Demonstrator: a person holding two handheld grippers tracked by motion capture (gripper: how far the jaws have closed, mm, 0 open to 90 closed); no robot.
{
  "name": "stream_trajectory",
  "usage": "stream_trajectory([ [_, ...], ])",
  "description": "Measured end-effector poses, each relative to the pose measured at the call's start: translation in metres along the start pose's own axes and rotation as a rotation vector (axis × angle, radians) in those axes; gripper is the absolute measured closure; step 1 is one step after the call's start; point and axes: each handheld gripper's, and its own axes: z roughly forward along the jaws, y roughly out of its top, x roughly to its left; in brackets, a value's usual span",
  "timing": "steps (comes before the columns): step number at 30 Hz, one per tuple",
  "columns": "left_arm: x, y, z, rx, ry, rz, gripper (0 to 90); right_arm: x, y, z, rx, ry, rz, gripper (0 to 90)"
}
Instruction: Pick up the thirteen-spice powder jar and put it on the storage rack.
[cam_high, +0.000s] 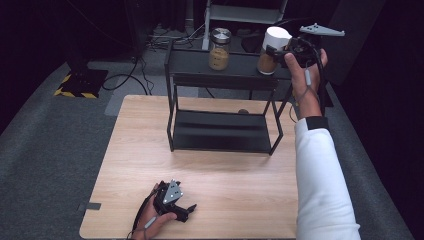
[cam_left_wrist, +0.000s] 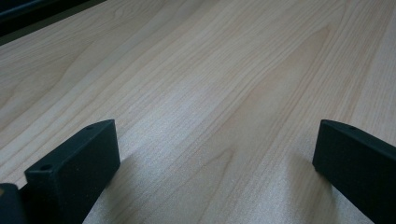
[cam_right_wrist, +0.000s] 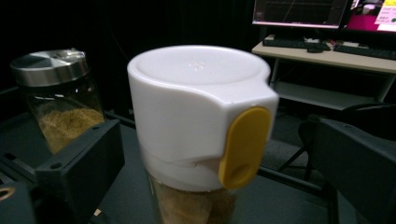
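One wooden table (cam_high: 150, 150) is seen, with lots of bare room near its front edge. One black shelf (cam_high: 220, 100) is set at the back. Two jars are kept on its top: a white-lidded jar (cam_high: 272, 50) at the right edge and a metal-lidded jar (cam_high: 219, 48). The right gripper (cam_high: 278, 53) is held around the white-lidded jar, jaws apart. The left gripper (cam_high: 185, 209) is rested near the front edge, jaws wide apart.

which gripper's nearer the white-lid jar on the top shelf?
Right. Right gripper is at the white-lid jar, jaws either side; left gripper rests on the table's near edge.
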Motion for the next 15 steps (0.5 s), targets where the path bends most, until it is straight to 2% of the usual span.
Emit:
stream_trajectory([
  [2,0.000,0.000,0.000,0.000,0.000,0.000,0.3,0.001,-0.005,-0.009,-0.033,0.004,0.009,2.5],
  [4,0.000,0.000,0.000,0.000,0.000,0.000,0.3,0.003,-0.009,-0.017,-0.048,0.004,-0.015,2.2],
  [15,0.000,0.000,0.000,0.000,0.001,-0.002,0.3,0.002,-0.031,-0.053,-0.097,0.038,0.002,1.9],
])
